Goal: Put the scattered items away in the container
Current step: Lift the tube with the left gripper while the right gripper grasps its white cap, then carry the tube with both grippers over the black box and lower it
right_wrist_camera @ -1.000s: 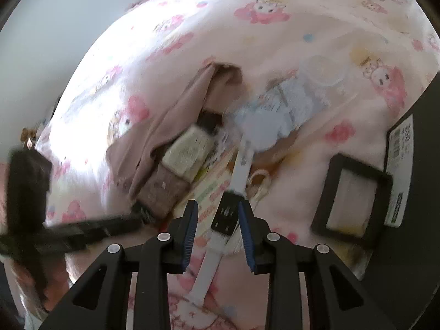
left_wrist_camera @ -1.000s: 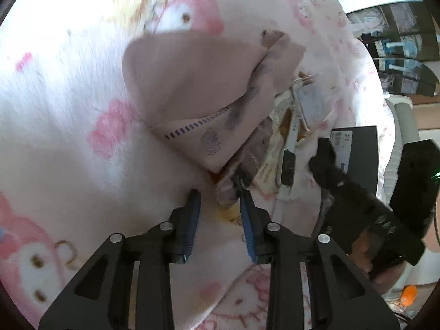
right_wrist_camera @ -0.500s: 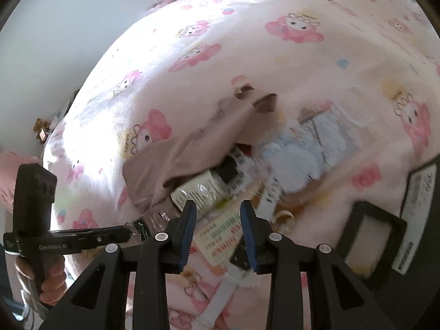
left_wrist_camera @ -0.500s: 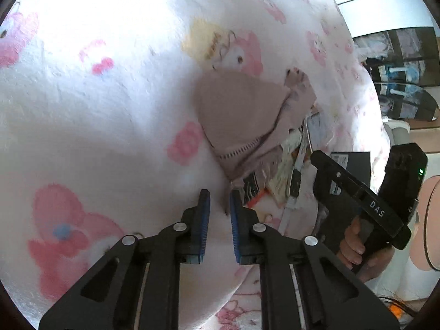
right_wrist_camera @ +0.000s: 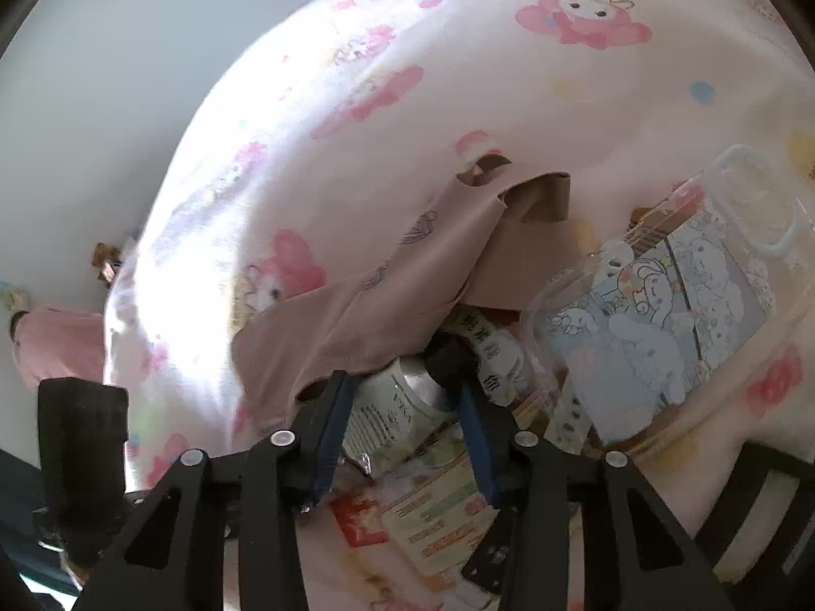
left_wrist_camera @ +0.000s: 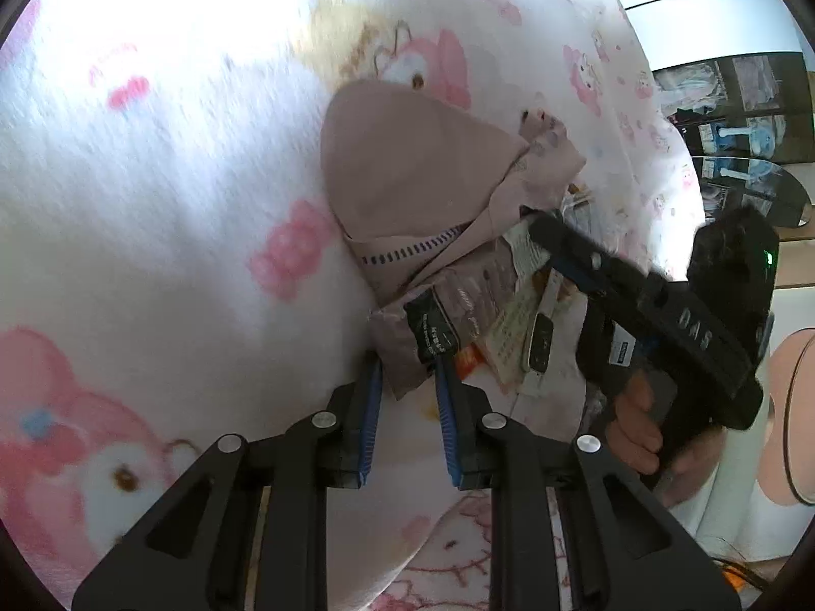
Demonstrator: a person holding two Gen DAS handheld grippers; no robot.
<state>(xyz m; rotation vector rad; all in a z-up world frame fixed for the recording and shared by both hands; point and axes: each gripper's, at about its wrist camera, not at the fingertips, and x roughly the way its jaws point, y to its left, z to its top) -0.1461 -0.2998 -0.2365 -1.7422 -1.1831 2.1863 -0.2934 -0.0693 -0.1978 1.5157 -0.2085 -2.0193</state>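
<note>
Fingers [left_wrist_camera: 445, 392] of the left gripper [left_wrist_camera: 405, 382] are seen part-open and opening, with the corner of a foil sachet [left_wrist_camera: 407, 351] between the blue pads; contact cannot be confirmed. On the right gripper [right_wrist_camera: 405, 422] the jaws are closing around a small white bottle [right_wrist_camera: 402, 407]; whether the pads press on it cannot be told.

Surface: a soft white blanket [left_wrist_camera: 153, 203] with a pink cartoon print (rounded, bed-like, sunlit on one side). A plain grey wall [right_wrist_camera: 102, 102] is seen beyond it in the right view; a glass shelf unit [left_wrist_camera: 738, 117] is seen at the far right of the left view.

Count, as far as it can be made out:
- one beige cloth [left_wrist_camera: 407, 183], draped over part of the pile
- one foil sachet
- one white bottle with a dark cap
- one printed leaflet [right_wrist_camera: 438, 509], flat under the right gripper
- one watch-like band [left_wrist_camera: 542, 341]
- one clear plastic container [right_wrist_camera: 662, 315] with a cartoon-print bottom, lying just right of the pile
- one black frame [right_wrist_camera: 764, 504] at the lower right edge

All items are clustered together, touching or overlapping. Open blanket is left on the far side and to the left of the cloth. The grippers are near each other: the right one is seen just beside the pile in the left view, a hand [left_wrist_camera: 636, 422] on its grip.
</note>
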